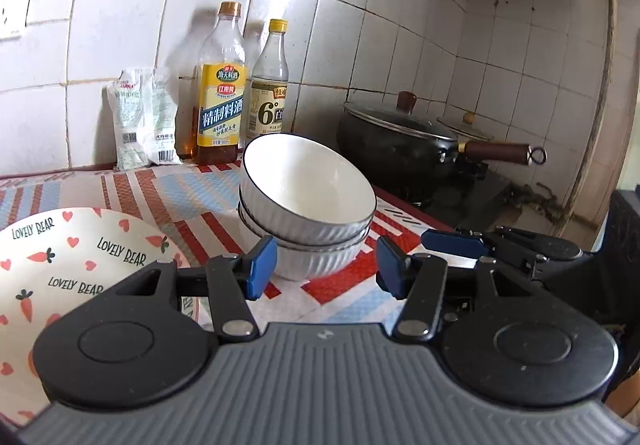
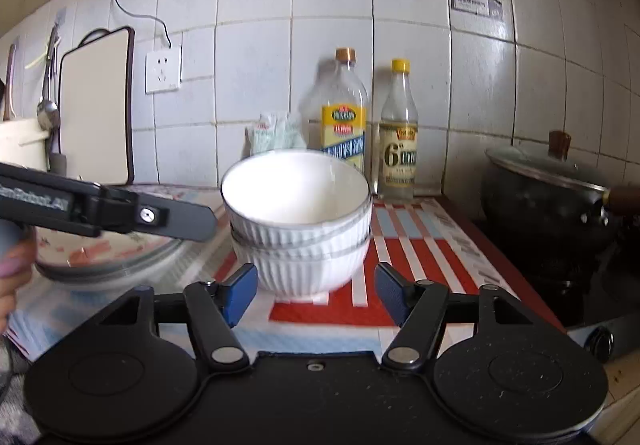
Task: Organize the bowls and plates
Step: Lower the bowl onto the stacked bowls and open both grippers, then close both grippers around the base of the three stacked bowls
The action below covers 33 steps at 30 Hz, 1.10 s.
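2 white ribbed bowls [image 2: 298,221] sit nested at 12 o'clock of both grippers; left gripper [image 1: 326,265] and right gripper [image 2: 316,295] stand apart, empty. The stacking looks done; next, the carrot-print plate [image 1: 60,265] at 9 o'clock likely needs grasping.

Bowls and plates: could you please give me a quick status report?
Left gripper and right gripper open, empty. Ribbed white bowls stacked on mat; carrot-print plate to their left. Nothing between jaws and the stack.
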Motion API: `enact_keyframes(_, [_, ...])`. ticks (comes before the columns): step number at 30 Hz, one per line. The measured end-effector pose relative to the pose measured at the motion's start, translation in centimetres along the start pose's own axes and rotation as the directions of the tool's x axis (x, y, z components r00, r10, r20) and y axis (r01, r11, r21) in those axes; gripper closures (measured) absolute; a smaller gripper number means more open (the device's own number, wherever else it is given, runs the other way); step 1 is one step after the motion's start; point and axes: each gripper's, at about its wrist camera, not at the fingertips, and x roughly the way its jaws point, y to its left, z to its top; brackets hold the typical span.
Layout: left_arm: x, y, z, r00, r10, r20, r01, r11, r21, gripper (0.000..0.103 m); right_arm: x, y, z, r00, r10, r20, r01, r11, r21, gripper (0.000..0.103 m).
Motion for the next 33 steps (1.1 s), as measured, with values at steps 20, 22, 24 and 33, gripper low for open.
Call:
enact_keyframes(20, [1.1, -2.3, -1.0, 0.991, 0.13, 0.037, -0.131, 0.991, 0.008, 0.017, 1.7, -2.2, -2.9, 0.981, 0.191, 0.022, -0.189, 0.979, -0.071, 0.007])
enact_keyframes(22, [1.6, -2.4, -1.0, 0.992, 0.124, 0.038, -0.123, 0.992, -0.014, 0.012, 2.2, -2.3, -2.3, 0.976, 0.218, -0.003, -0.218, 0.972, -0.088, 0.007])
enact_keyframes(24, [2.1, -2.3, -0.9, 0.992, 0.12, 0.03, -0.118, 0.992, -0.046, 0.012, 2.7, -2.3, -1.7, 0.971, 0.24, -0.018, -0.24, 0.964, -0.118, 0.007])
enact_keyframes(33, [5.2, -0.8, -0.4, 0.992, 0.126, -0.007, -0.126, 0.985, -0.118, 0.011, 5.8, -2.2, 0.5, 0.971, 0.228, -0.076, -0.237, 0.958, -0.159, 0.007])
